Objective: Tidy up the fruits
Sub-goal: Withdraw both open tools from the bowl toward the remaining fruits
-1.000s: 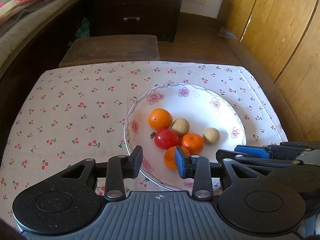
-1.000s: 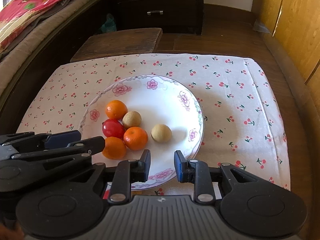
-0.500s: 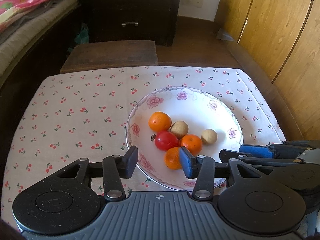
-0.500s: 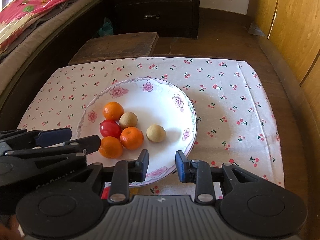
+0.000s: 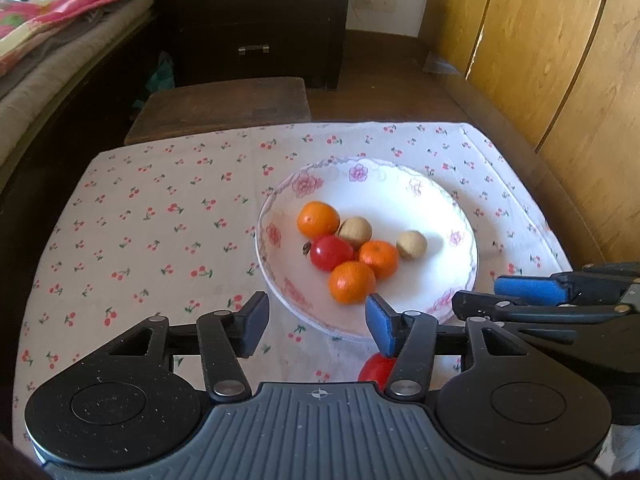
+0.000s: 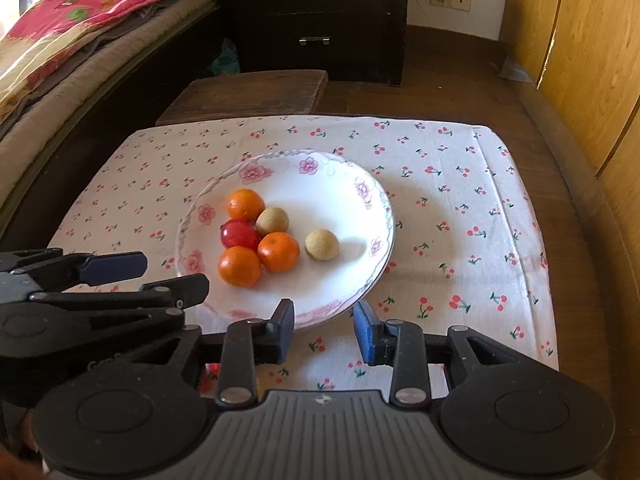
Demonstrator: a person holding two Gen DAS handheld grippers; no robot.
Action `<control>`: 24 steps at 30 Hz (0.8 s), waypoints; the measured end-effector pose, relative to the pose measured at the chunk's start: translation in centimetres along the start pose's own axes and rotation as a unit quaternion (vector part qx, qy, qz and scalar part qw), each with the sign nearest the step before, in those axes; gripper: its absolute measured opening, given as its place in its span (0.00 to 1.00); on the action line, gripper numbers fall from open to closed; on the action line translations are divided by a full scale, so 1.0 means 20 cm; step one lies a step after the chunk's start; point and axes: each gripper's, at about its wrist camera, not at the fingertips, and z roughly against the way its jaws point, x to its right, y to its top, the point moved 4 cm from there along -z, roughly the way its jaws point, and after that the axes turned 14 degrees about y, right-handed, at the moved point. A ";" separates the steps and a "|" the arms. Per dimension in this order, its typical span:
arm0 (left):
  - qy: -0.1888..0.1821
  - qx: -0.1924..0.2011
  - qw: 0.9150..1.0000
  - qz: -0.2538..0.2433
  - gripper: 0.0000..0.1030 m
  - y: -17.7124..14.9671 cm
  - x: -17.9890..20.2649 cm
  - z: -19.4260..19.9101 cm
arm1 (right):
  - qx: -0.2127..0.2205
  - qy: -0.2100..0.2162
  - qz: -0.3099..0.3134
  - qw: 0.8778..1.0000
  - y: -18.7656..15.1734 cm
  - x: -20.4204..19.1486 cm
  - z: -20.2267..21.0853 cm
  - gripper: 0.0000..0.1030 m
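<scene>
Orange and red fruits [image 5: 348,252] are piled in the flowered plate [image 5: 460,216] on the desk so they stay together. One red fruit [image 5: 374,368] is left outside, just below the plate's near rim. Nothing is held: the left gripper [image 5: 316,320] jaws have just been opened wide, and the right gripper [image 6: 324,330] jaws are a little apart.

A dark drawer chest [image 6: 320,16] stands beyond a wooden stool [image 6: 248,94], wood-panelled wall [image 6: 580,60] alongside.

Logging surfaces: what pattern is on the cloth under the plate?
Small red cherries on a white cloth, clearest in the right wrist view.
</scene>
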 end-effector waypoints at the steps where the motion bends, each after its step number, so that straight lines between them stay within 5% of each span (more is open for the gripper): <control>1: 0.000 -0.001 1.000 -0.002 0.60 -0.01 0.00 0.00 | -0.002 0.002 0.002 1.000 -0.01 -0.01 0.00 0.34; 24: -0.010 -0.016 1.000 0.011 0.62 -0.11 -0.10 0.06 | -0.066 0.040 0.020 0.997 -0.19 -0.14 -0.11 0.35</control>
